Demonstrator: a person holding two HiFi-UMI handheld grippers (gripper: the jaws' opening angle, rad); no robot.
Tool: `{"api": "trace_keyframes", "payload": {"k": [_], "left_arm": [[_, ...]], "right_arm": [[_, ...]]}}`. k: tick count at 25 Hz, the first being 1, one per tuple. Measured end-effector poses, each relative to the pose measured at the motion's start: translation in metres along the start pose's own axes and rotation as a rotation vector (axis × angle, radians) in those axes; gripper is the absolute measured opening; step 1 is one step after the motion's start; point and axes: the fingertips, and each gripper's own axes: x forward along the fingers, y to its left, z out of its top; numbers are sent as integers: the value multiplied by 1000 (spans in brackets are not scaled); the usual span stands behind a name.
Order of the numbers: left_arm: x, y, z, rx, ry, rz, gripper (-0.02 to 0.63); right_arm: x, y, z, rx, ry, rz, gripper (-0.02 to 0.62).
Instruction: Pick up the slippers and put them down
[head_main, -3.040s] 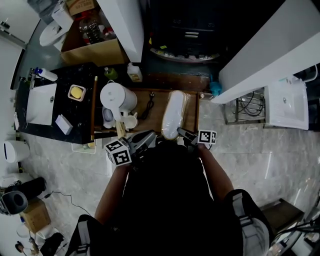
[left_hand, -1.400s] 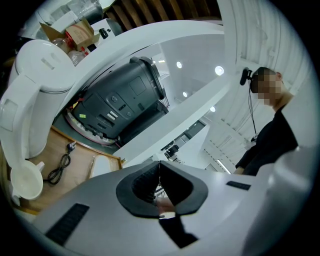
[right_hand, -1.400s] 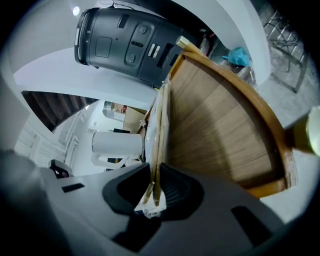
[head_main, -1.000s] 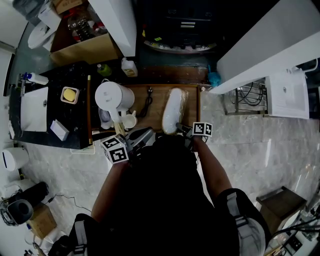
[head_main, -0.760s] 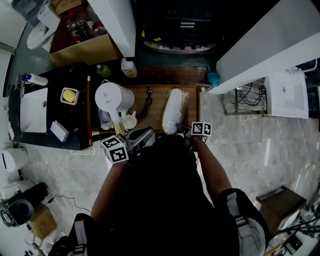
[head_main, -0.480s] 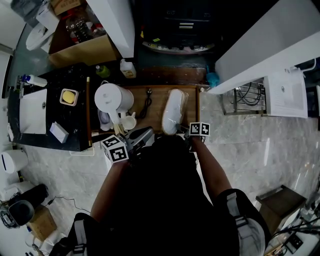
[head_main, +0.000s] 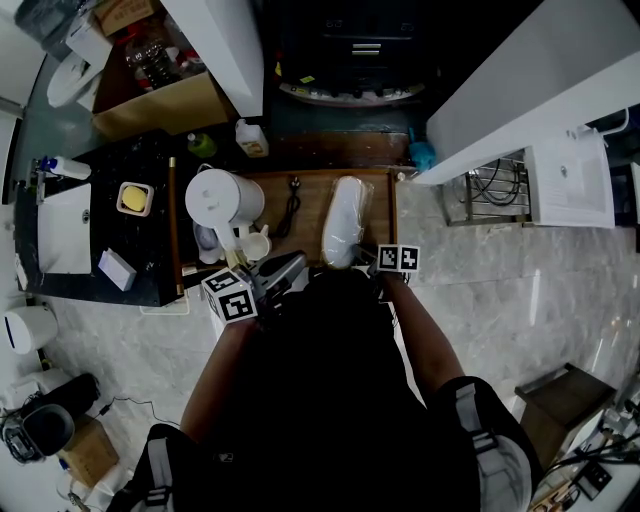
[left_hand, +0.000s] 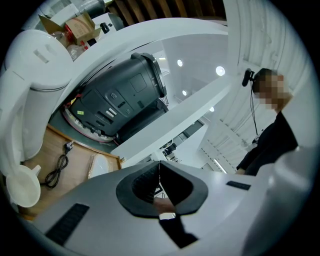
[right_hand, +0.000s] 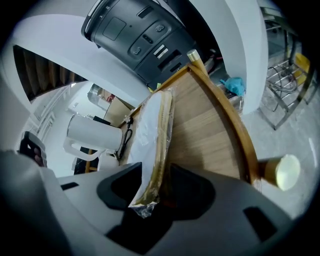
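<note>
The pair of flat white slippers (head_main: 343, 222), sealed in a clear plastic bag, lies lengthwise on the brown wooden bench (head_main: 308, 228), right of the white plastic kettle (head_main: 225, 197). Bare wood separates the bag from the bench's raised rim on the side away from the kettle. The right tool (right_hand: 159, 186) is widening, with the bag's near end loose between its pads. The left tool (left_hand: 160, 186), just in front of the kettle, is closed on nothing.

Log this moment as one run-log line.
step: set-down | right gripper: jaws opening, wrapped slippers between them, lying on wooden tray | left gripper: jaws shut, empty
</note>
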Motion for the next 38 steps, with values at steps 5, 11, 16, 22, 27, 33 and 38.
{"api": "trace_keyframes", "payload": {"k": [5, 11, 16, 22, 27, 33, 38], "left_arm": [[3, 1, 1, -6, 6, -9, 12], [8, 1, 1, -3, 15, -33, 12], [13, 1, -2, -9, 24, -47, 12], [17, -1, -2, -9, 31, -70, 12], [18, 0, -1, -12, 29, -62, 12], [17, 2, 1, -13, 18, -72, 12], [18, 3, 2, -9, 14, -72, 12]], "right_arm": [[-6, 9, 7, 11, -39, 31, 170], [-16, 22, 6, -40, -44, 58, 159], [-25, 34, 6, -60, -51, 92, 37], [-34, 57, 8, -108, -45, 171, 8], [-44, 85, 10, -162, -50, 253, 6], [-57, 121, 14, -237, -55, 329, 6], [-70, 138, 15, -240, -77, 378, 6]]}}
